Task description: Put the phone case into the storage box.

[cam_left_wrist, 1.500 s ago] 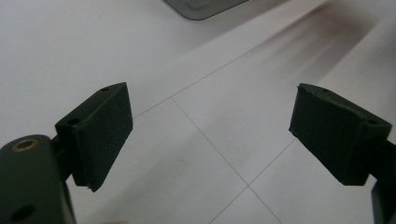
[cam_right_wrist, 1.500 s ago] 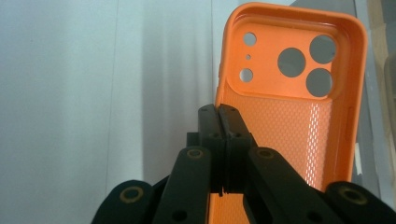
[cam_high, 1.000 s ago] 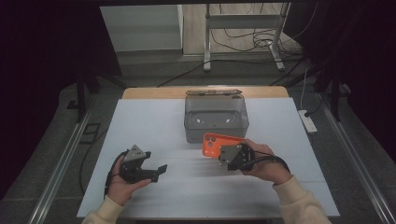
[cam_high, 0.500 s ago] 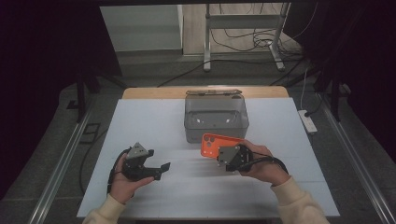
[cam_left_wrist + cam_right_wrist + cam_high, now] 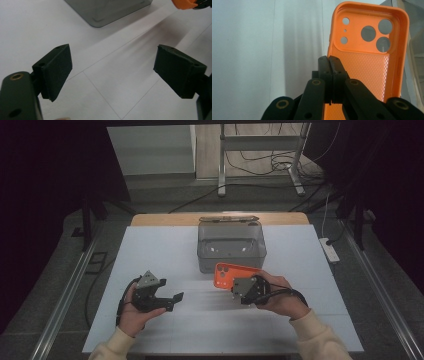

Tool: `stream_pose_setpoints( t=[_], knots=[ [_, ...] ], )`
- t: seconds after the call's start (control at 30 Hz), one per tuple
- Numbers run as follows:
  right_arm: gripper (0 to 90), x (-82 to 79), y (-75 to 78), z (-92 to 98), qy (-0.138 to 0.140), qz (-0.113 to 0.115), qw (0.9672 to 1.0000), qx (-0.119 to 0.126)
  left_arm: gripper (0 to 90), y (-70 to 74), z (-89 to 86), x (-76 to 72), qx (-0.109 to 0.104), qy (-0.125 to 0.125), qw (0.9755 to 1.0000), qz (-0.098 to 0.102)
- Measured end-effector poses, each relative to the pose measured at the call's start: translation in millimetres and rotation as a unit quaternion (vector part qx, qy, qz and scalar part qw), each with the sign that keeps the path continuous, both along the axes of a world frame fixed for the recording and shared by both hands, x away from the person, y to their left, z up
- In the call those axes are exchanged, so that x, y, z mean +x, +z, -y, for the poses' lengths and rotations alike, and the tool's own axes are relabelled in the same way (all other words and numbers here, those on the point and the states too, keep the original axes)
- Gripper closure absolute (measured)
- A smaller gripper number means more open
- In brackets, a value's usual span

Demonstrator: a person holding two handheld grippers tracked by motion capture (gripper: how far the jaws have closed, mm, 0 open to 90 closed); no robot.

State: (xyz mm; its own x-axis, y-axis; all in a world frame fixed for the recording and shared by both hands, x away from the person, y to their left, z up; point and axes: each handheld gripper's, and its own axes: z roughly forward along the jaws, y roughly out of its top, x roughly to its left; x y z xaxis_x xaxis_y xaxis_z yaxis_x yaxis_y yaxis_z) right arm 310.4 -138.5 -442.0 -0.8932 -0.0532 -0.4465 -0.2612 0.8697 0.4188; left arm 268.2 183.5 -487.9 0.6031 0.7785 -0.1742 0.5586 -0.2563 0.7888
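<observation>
An orange phone case (image 5: 226,272) hangs just above the white table, in front of the grey box. My right gripper (image 5: 234,284) is shut on the case's long edge. In the right gripper view the case (image 5: 367,60) shows its hollow inside and camera holes, with the right gripper (image 5: 329,59) pinching its left rim. My left gripper (image 5: 173,301) is held low over the table at the front left, jaws wide apart with nothing between them. In the left gripper view the left gripper (image 5: 112,70) frames bare table, and a corner of the case (image 5: 183,3) shows at the top right.
A grey translucent box (image 5: 230,263) stands open at the table's middle back, seen too as the box (image 5: 107,10) ahead of my left gripper. A wooden piece (image 5: 227,219) lies behind it. A white power strip (image 5: 330,249) sits off the right edge.
My left gripper has edged slightly forward and right, still open. The right gripper and the case have hardly moved.
</observation>
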Motion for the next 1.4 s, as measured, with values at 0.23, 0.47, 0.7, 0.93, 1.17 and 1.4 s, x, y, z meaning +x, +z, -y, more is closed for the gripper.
stream_pose_setpoints(
  t=[0.23,0.47,0.7,0.93,1.17,1.4],
  knots=[
    [88.8,-1.2,-1.6,-2.3,-0.002,-0.001,1.0000,-0.001,15.8,4.6,9.1,6.9,-0.004,-0.011,0.9999,-0.003],
    [88.8,-2.1,-2.1,-3.9,0.004,0.001,1.0000,-0.001,16.0,13.1,19.5,12.0,-0.007,-0.022,0.9997,0.003],
    [88.8,-1.5,-4.5,-5.7,0.005,0.004,1.0000,-0.006,16.4,16.4,27.8,18.4,-0.010,-0.031,0.9995,0.000],
    [88.8,-2.9,-5.8,-7.4,0.005,0.006,0.9999,-0.006,16.6,21.6,35.9,22.4,-0.014,-0.040,0.9991,-0.003],
    [88.8,-3.1,-6.8,-8.3,0.005,0.007,0.9999,-0.007,16.7,25.5,45.1,27.8,-0.017,-0.047,0.9987,-0.005],
    [88.7,-3.5,-7.4,-8.9,0.006,0.009,0.9999,-0.007,17.2,28.3,53.6,30.7,-0.018,-0.056,0.9983,-0.004]
  ],
)
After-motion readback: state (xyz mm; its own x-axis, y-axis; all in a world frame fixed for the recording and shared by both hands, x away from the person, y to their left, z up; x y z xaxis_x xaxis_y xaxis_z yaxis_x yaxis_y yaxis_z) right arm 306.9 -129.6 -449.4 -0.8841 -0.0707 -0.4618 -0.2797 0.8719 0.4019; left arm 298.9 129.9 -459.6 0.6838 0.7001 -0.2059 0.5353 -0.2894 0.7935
